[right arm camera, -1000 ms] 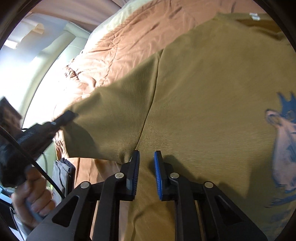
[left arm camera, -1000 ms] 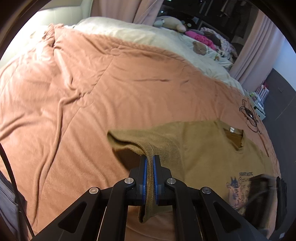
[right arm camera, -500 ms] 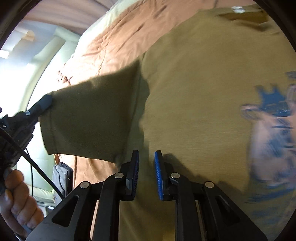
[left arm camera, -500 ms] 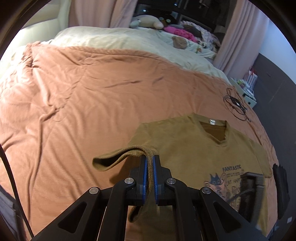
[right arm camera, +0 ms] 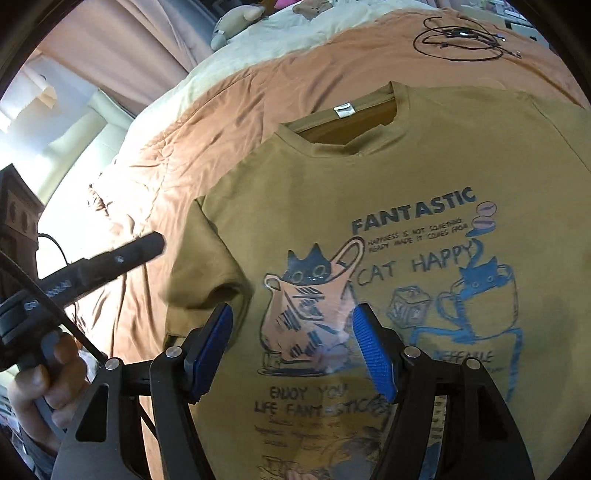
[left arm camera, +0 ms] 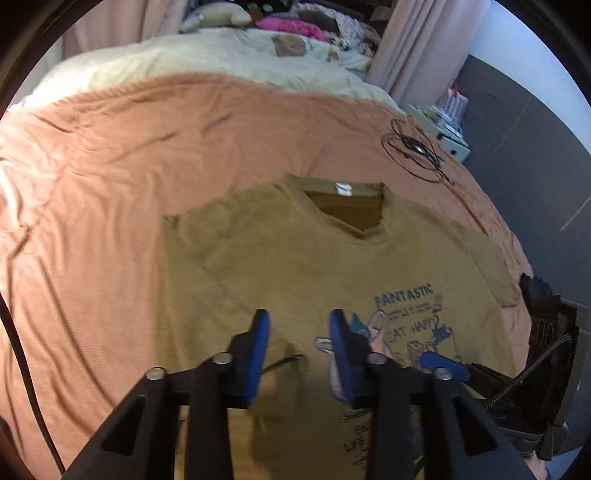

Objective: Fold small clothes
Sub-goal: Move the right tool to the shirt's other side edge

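I'm looking steeply down past my left tongs (left arm camera: 299, 325) onto the T-shirt (left arm camera: 295, 266) on the bed (left arm camera: 110, 166). My right wrist camera is sitting closer, facing its printed chest (right arm camera: 406, 258). Both views are sharing the collar, print and coiled cable (left arm camera: 413, 147).

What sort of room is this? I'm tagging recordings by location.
Most likely a bedroom. The T-shirt lies on a bed's salmon quilt, with cream bedding and soft toys beyond, and curtains behind.
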Demonstrator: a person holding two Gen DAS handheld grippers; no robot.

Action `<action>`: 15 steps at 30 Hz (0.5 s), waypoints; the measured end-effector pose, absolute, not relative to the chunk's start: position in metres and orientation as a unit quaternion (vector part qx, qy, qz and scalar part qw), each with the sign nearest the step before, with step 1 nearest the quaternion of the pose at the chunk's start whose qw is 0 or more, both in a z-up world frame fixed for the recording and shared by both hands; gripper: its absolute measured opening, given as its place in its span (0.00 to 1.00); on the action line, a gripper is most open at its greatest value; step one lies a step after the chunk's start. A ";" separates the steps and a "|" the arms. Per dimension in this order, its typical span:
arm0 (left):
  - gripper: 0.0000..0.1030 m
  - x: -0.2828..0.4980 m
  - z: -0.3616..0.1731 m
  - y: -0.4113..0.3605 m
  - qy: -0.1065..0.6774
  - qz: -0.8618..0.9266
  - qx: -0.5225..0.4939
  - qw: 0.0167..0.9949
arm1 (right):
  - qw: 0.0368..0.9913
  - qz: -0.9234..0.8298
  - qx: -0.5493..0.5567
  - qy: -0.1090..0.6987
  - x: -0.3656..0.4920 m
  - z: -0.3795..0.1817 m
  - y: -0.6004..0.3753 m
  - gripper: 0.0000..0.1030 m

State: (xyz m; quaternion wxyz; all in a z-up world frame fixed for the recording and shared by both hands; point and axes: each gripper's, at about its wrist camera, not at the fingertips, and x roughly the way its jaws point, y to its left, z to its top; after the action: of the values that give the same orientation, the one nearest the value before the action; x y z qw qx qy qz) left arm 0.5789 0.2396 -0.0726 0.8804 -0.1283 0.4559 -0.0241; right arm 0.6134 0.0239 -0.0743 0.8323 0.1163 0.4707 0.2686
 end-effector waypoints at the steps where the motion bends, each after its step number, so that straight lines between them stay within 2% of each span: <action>1: 0.37 0.575 -0.071 0.245 0.455 -0.014 -0.128 0.881 | 0.832 0.275 0.107 0.469 0.611 -0.069 0.025 0.64; 10: 0.37 0.530 -0.097 0.321 0.476 0.089 -0.155 0.861 | 0.828 0.353 -0.047 0.433 0.602 -0.063 0.112 0.64; 12: 0.37 0.521 -0.104 0.334 0.481 0.102 -0.161 0.856 | 0.823 0.369 -0.073 0.424 0.600 -0.066 0.129 0.60; 14: 0.37 0.512 -0.110 0.344 0.483 0.112 -0.167 0.852 | 0.810 0.390 -0.096 0.427 0.603 -0.071 0.156 0.49; 15: 0.37 0.507 -0.113 0.351 0.484 0.117 -0.172 0.850 | 0.805 0.397 -0.103 0.429 0.604 -0.075 0.167 0.48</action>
State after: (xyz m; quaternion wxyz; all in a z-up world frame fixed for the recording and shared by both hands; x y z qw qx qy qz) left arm 0.5069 0.3505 -0.1127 0.8500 -0.1718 0.4839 0.1173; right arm 0.6045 0.1667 -0.0746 0.8047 -0.1030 0.4295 0.3967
